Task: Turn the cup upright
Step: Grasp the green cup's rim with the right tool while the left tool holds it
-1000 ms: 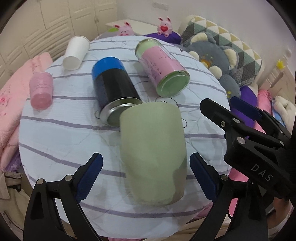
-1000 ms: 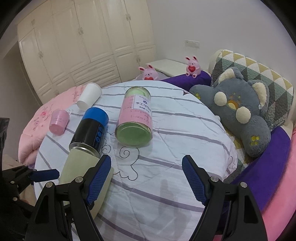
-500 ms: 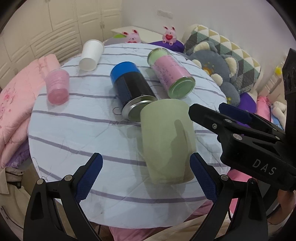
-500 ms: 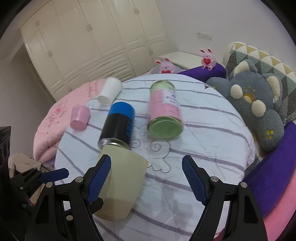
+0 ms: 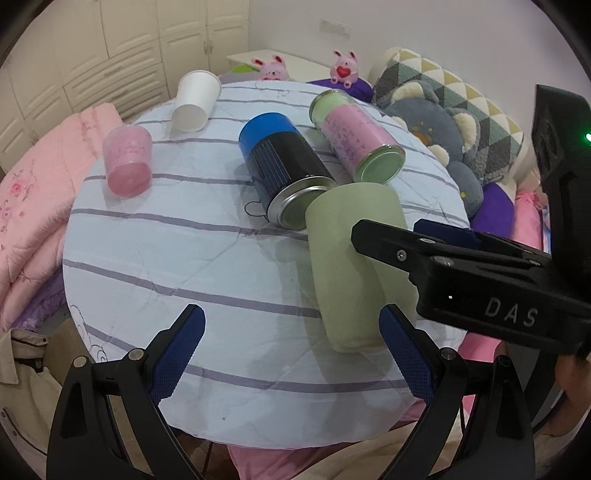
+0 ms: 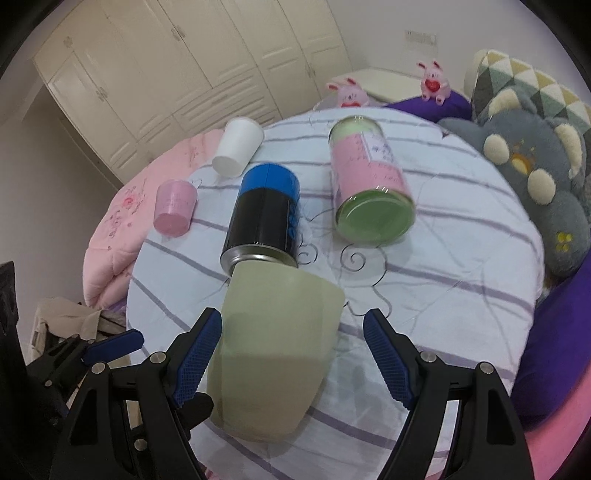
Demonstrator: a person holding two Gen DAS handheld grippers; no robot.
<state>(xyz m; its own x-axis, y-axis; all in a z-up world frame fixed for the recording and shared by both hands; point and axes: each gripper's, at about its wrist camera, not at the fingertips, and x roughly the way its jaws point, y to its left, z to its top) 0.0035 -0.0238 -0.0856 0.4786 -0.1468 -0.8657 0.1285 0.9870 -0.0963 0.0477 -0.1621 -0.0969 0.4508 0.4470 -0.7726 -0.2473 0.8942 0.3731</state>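
- Green cup (image 6: 275, 343) lies on its side on the round table (image 5: 177, 236), between my right gripper (image 6: 291, 356) fingers, which are spread wide.
- My left gripper (image 5: 291, 349) is spread too, with the cup just beside its right finger.

Cream cupboards (image 6: 192, 74) at 11 o'clock, white wall (image 6: 388, 22) at 12, grey teddy pillow (image 6: 535, 177) at 3, pink blanket (image 5: 33, 206) at 9
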